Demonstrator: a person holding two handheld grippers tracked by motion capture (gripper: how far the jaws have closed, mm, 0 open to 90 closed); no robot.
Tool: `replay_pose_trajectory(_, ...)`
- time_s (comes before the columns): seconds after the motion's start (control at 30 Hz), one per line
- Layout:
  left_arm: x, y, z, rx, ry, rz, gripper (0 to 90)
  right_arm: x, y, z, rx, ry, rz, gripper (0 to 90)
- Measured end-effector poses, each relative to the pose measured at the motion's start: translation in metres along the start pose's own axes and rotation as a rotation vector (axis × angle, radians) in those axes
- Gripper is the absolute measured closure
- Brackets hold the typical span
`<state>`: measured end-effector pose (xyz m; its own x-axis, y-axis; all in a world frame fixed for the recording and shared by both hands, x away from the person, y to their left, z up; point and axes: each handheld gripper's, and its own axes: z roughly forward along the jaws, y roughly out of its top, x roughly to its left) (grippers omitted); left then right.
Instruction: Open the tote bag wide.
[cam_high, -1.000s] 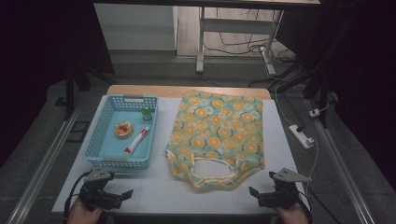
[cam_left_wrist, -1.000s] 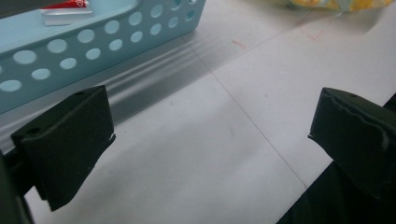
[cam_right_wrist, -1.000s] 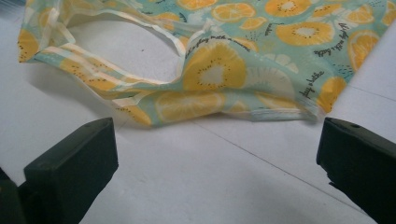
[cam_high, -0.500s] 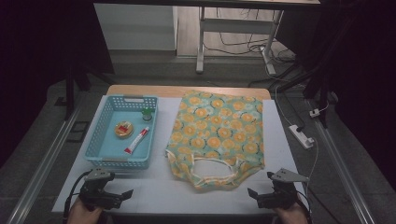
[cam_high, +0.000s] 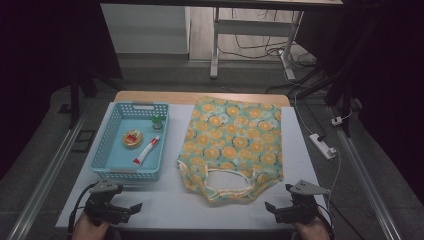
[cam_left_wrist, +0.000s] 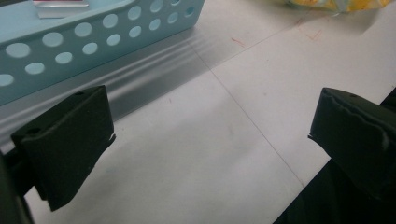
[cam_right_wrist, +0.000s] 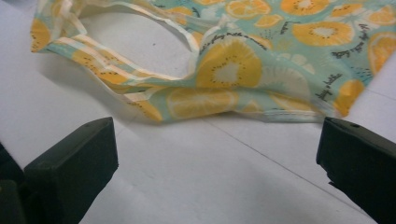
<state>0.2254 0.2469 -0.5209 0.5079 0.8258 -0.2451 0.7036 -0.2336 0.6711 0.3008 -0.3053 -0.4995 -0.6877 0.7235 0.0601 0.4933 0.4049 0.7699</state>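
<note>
Looking at this one, the orange-print tote bag (cam_high: 233, 145) is the landmark, lying flat in the middle of the worktop (cam_high: 165, 205) with its handles (cam_high: 227, 182) at the near end. The right gripper (cam_high: 278, 210) sits just near the bag's near right corner, jaws spread wide and holding nothing. The left gripper (cam_high: 129, 209) is well off to the bag's near left, also released and empty, right in front of the blue basket (cam_high: 109, 150). That basket is beside the bag on its left and holds a red-and-white tube (cam_high: 146, 150), a small round tin (cam_high: 132, 138) and a little green-capped bottle (cam_high: 158, 122).

My read: this is the very start, nothing grabbed yet. From the right gripper view the bag's rim (cam_right_wrist: 187, 100) is rumpled and slightly lifted, so the next move probably calls for pinching a handle or the top layer alone to open the mouth.
</note>
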Motion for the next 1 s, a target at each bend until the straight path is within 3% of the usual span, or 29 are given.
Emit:
replay_pose_trajectory(0.7, 0.001, 0.000, 0.000, 0.003, -0.005, -0.002, 0.0, 0.012, 0.010, 0.003, -0.068, 0.043, -0.064, 0.0)
replay_pose_trajectory(1.0, 0.002, 0.000, 0.001, 0.004, -0.010, -0.012, 0.0, 0.020, 0.017, 0.008, -0.051, 0.083, -0.070, 0.0)
